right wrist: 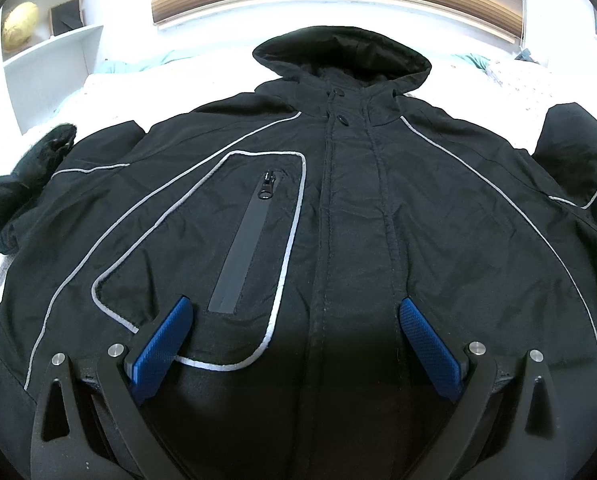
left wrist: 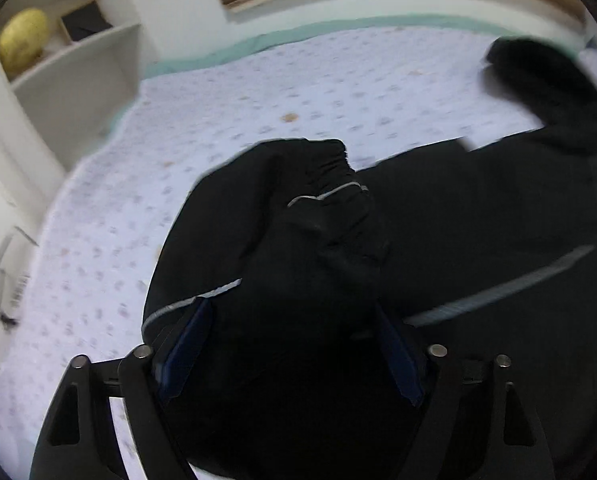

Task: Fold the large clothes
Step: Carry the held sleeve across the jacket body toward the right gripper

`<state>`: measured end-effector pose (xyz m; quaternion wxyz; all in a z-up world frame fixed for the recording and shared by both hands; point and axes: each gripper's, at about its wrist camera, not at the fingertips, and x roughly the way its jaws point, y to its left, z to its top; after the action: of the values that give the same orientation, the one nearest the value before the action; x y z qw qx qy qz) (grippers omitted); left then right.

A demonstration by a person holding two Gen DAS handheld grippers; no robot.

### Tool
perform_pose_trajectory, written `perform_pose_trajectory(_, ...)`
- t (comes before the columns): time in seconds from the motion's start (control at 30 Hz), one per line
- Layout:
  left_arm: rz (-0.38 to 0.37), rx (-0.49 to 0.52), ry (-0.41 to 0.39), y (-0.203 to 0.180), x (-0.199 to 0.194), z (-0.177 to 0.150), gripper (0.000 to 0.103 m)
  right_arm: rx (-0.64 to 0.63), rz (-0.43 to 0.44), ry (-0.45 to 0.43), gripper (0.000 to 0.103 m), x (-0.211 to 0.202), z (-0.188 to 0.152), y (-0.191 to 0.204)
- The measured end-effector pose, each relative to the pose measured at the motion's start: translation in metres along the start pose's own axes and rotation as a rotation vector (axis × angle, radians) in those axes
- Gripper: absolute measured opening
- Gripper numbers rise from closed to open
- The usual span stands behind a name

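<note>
Bedroom, bed [left wrist: 110, 216] with pale patterned cover. Nearest, left gripper [left wrist: 292, 334]: jaws apart with black sleeve [left wrist: 298, 216] fabric bunched between them; whether it grips, cannot tell. Right gripper [right wrist: 296, 332] wide open, hovering over the jacket [right wrist: 338, 208] chest, holding nothing. Jacket lies face-up, front closed, hood [right wrist: 342, 56] far from the grippers. Judged barely begun: the sleeves, then the body fold remain. White shelves [right wrist: 50, 52] beyond the hood.

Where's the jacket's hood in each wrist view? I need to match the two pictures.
Left wrist: the hood is a blurred black shape at upper right, lying on the bedspread.
Right wrist: the hood is at top centre, above the collar snaps, front side up.
Shared landmark: the yellow globe-like ball on the white shelf, upper left in both views.
</note>
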<state>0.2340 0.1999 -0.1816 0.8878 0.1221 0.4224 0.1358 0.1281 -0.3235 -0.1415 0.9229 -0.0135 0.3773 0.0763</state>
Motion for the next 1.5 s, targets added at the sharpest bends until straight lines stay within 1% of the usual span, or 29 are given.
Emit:
perform_pose_trajectory(0.03, -0.008, 0.0, -0.003, 0.0, 0.003, 0.001, 0.039, 0.001, 0.001, 0.0, 0.103, 0.0, 0.0, 0.0)
perform_pose_trajectory(0.07, -0.02, -0.005, 0.001, 0.001, 0.004, 0.003, 0.032, 0.002, 0.003, 0.0, 0.103, 0.0, 0.0, 0.0)
perform_pose_trajectory(0.1, -0.026, -0.013, -0.007, 0.003, 0.0, 0.005, 0.022, 0.002, 0.004, 0.0, 0.103, 0.001, 0.0, 0.0)
perform_pose_trajectory(0.17, -0.057, -0.019, -0.047, 0.005, -0.018, 0.011, 0.018, 0.004, 0.006, 0.0, 0.103, 0.001, 0.0, -0.001)
perform_pose_trajectory(0.23, -0.131, -0.039, -0.106, 0.006, -0.05, 0.015, 0.017, 0.006, 0.007, -0.002, 0.103, 0.002, 0.0, -0.001)
perform_pose_trajectory(0.3, -0.235, -0.051, -0.175, 0.003, -0.089, 0.021, 0.017, 0.009, 0.01, -0.002, 0.103, 0.001, 0.0, -0.001)
perform_pose_trajectory(0.37, -0.347, -0.047, -0.237, -0.008, -0.128, 0.03, 0.017, 0.009, 0.01, -0.001, 0.103, 0.001, 0.0, -0.001)
perform_pose_trajectory(0.4, -0.388, -0.044, -0.258, -0.014, -0.143, 0.034, 0.017, 0.009, 0.01, -0.001, 0.103, 0.001, 0.0, -0.001)
perform_pose_trajectory(0.47, -0.502, -0.029, -0.286, -0.036, -0.171, 0.041, 0.017, 0.01, 0.011, -0.001, 0.103, 0.001, 0.0, -0.001)
perform_pose_trajectory(0.53, -0.593, -0.009, -0.291, -0.06, -0.187, 0.043, 0.017, 0.013, 0.013, -0.002, 0.103, 0.001, 0.001, -0.001)
perform_pose_trajectory(0.57, -0.66, 0.01, -0.285, -0.079, -0.193, 0.044, 0.017, 0.017, 0.013, -0.002, 0.103, 0.001, 0.001, 0.0)
perform_pose_trajectory(0.6, -0.704, 0.026, -0.276, -0.095, -0.195, 0.044, 0.017, 0.019, 0.015, -0.002, 0.103, 0.001, 0.0, 0.0)
perform_pose_trajectory(0.63, -0.721, 0.04, -0.266, -0.107, -0.195, 0.044, 0.017, 0.022, 0.018, -0.003, 0.103, 0.001, 0.001, -0.001)
perform_pose_trajectory(0.67, -0.727, 0.067, -0.241, -0.13, -0.188, 0.043, 0.017, 0.026, 0.021, -0.004, 0.103, 0.001, 0.001, -0.001)
perform_pose_trajectory(0.73, -0.715, 0.094, -0.183, -0.159, -0.169, 0.039, 0.017, 0.036, 0.028, -0.007, 0.103, 0.001, 0.001, -0.002)
perform_pose_trajectory(0.77, -0.718, 0.096, -0.126, -0.176, -0.148, 0.036, 0.017, 0.041, 0.032, -0.008, 0.103, 0.0, 0.001, -0.002)
perform_pose_trajectory(0.87, -0.769, 0.086, 0.028, -0.203, -0.095, 0.024, 0.019, 0.05, 0.042, -0.013, 0.103, 0.0, 0.001, -0.003)
perform_pose_trajectory(0.9, -0.789, 0.076, 0.092, -0.211, -0.077, 0.016, 0.021, 0.051, 0.044, -0.014, 0.103, -0.001, 0.001, -0.004)
perform_pose_trajectory(0.93, -0.801, 0.064, 0.102, -0.214, -0.069, 0.011, 0.022, 0.052, 0.045, -0.016, 0.103, -0.001, 0.0, -0.003)
perform_pose_trajectory(0.97, -0.829, 0.049, 0.085, -0.212, -0.066, 0.007, 0.023, 0.053, 0.047, -0.017, 0.103, -0.001, 0.0, -0.004)
perform_pose_trajectory(1.0, -0.852, 0.037, 0.081, -0.212, -0.069, 0.007, 0.026, 0.056, 0.05, -0.018, 0.103, -0.001, 0.001, -0.004)
perform_pose_trajectory(1.03, -0.888, 0.014, 0.089, -0.208, -0.069, 0.008, 0.032, 0.059, 0.053, -0.019, 0.103, -0.001, 0.001, -0.004)
perform_pose_trajectory(1.17, -1.006, -0.066, 0.117, -0.187, -0.078, 0.012, 0.042, 0.065, 0.058, -0.023, 0.103, -0.003, 0.001, -0.006)
perform_pose_trajectory(1.27, -1.13, -0.082, 0.074, -0.169, -0.11, 0.01, 0.048, 0.097, 0.084, -0.032, 0.103, -0.009, 0.002, -0.012)
perform_pose_trajectory(1.3, -1.158, -0.076, 0.053, -0.158, -0.121, 0.005, 0.055, 0.111, 0.095, -0.029, 0.103, -0.012, 0.002, -0.015)
perform_pose_trajectory(1.33, -1.169, -0.067, 0.032, -0.152, -0.136, 0.005, 0.061, 0.134, 0.113, -0.023, 0.103, -0.015, 0.004, -0.019)
perform_pose_trajectory(1.4, -1.174, -0.049, -0.021, -0.131, -0.159, 0.0, 0.061, 0.165, 0.156, -0.009, 0.103, -0.024, 0.009, -0.024)
perform_pose_trajectory(1.43, -1.165, -0.05, -0.05, -0.12, -0.167, -0.003, 0.061, 0.17, 0.172, -0.003, 0.103, -0.029, 0.013, -0.024)
perform_pose_trajectory(1.5, -1.108, -0.073, -0.111, -0.089, -0.184, -0.013, 0.061, 0.166, 0.192, 0.011, 0.103, -0.037, 0.026, -0.022)
